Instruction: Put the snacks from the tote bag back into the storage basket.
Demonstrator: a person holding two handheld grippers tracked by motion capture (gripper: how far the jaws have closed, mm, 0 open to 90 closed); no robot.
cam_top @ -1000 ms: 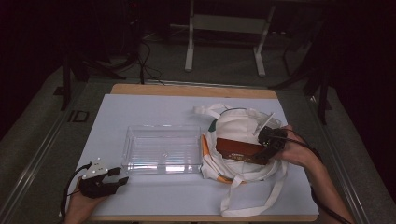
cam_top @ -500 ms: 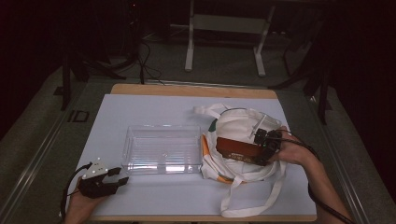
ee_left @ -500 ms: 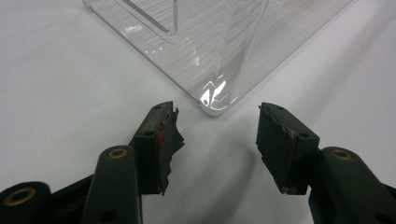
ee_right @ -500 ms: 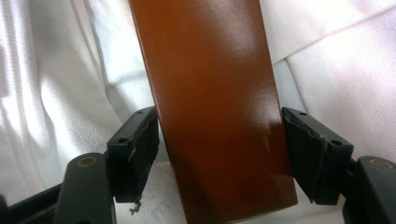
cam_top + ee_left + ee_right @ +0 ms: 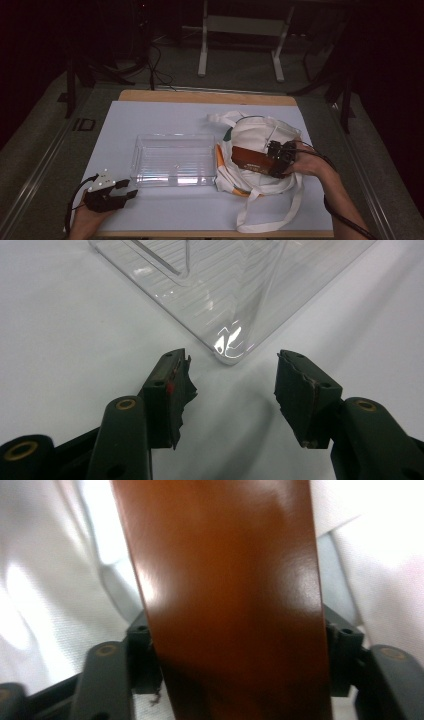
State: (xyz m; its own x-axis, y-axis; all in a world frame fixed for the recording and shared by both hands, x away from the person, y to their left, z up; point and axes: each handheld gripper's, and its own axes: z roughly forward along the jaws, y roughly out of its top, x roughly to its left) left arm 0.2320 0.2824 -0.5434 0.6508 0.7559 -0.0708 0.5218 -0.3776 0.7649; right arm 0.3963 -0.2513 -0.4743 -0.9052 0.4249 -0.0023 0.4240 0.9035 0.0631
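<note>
Progress looks to us like an early stage: we judge the work in hand to be lifting the brown box (image 5: 251, 159) off the white tote bag (image 5: 260, 135) and, probably, moving it into the clear plastic tray (image 5: 172, 159), whose floor is bare.

Taking the tray as our landmark and going left to right: off its near-left corner the left gripper (image 5: 126, 190) rests low over the white table cover (image 5: 160, 117), in a hand. In the left gripper view its jaws stand well apart with nothing between them, aimed at the tray's rounded corner (image 5: 227, 357).

Just right of the tray lies the tote bag, its straps trailing toward the near edge of the table. The brown box sits on top of the bag, close to the tray's right wall but not in the tray.

Farther right, the right gripper (image 5: 274, 161) has the box's right end. Its jaws have just been closing, and in the right gripper view the glossy brown surface (image 5: 225, 595) fills the gap, with both pads (image 5: 142, 655) pressed against its sides. So we read the grasp as made; the lift and the transfer remain.
</note>
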